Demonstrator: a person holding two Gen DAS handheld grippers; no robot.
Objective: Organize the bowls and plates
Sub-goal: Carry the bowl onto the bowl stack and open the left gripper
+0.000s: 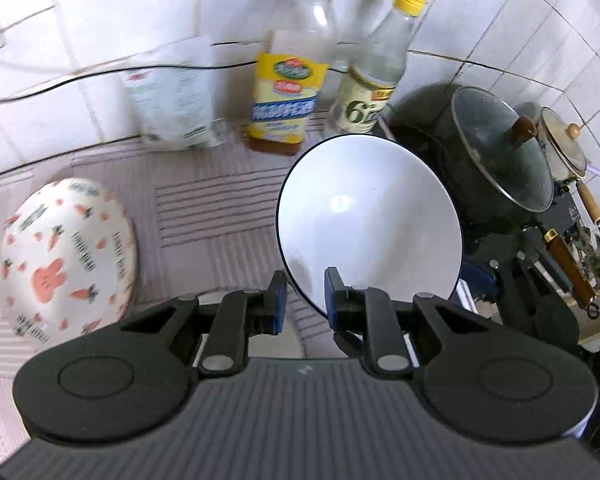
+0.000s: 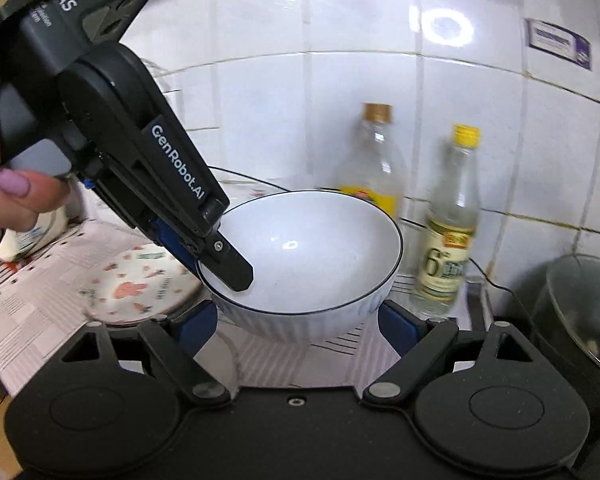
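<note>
The left hand-held gripper (image 1: 306, 300) pinched the rim of the white bowl (image 1: 368, 220), lifted above the desk (image 1: 204, 216). The right hand-held gripper (image 2: 298, 320) gaped wide around it, not touching. Smooth, breakable china: hold the rim tightly.

I am working in a home kitchen. White wall tiles (image 1: 140, 8) rise beyond my fingers, above a counter (image 1: 220, 208) under a striped pink cover. Two condiment bottles (image 1: 292, 80) stand against the wall ahead. Off to the right of the left fingers sit a dark pot with a glass lid (image 1: 500, 152) and a smaller lidded pan (image 1: 564, 144).
</note>
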